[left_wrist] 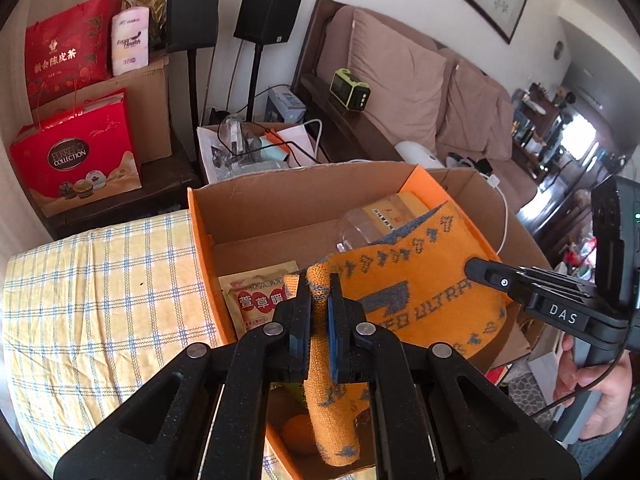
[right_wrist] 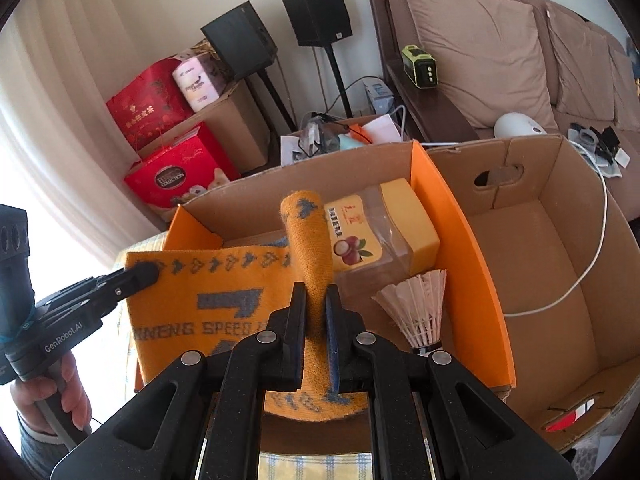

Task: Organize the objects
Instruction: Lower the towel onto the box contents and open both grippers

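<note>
Both jaws are pinching the orange towel (left_wrist: 420, 280): the left gripper (left_wrist: 319, 312) is squeezing one bunched corner and the right gripper (right_wrist: 316, 312) is squeezing another, so the towel is hanging spread out between them, just above the orange box (left_wrist: 200, 240). Right under the jaws a clear jar (right_wrist: 372, 236), a shuttlecock (right_wrist: 420, 304) and a snack packet (left_wrist: 256, 300) are lying in that box. If one pinch is slipping, the towel may be flopping down crooked, and if it is dragging low it may be knocking the light shuttlecock or rolling the jar.
</note>
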A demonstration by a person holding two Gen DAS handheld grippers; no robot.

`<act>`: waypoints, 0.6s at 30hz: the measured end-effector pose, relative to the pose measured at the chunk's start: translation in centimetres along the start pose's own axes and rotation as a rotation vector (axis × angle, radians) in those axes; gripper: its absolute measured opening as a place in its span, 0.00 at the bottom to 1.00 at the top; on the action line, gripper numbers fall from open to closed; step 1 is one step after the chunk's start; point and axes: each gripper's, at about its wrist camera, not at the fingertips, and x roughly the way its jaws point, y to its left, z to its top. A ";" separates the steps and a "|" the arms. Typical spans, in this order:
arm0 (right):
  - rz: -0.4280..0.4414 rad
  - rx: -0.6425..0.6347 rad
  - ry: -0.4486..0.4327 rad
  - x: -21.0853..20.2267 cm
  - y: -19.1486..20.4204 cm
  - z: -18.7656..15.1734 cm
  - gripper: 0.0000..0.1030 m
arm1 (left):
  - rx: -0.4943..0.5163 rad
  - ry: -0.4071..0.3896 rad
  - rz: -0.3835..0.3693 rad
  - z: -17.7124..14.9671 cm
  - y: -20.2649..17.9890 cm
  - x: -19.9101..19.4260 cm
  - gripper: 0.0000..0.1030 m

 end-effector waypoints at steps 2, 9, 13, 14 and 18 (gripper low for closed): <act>-0.003 0.005 0.017 0.8 -0.4 -0.3 0.08 | 0.004 0.018 0.014 -0.3 0.0 0.6 0.06; -0.057 0.005 0.051 2.9 -1.4 -1.0 0.11 | 0.019 0.037 0.091 -0.8 0.7 2.0 0.07; -0.112 -0.002 0.084 3.5 -1.6 -1.3 0.21 | 0.030 0.061 0.149 -0.9 0.9 2.7 0.31; -0.117 -0.004 0.075 3.3 -1.6 -1.4 0.23 | 0.028 0.047 0.138 -0.9 1.0 2.4 0.40; -0.147 -0.021 0.042 2.3 -1.3 -1.3 0.34 | 0.032 0.010 0.128 -0.8 0.9 1.1 0.52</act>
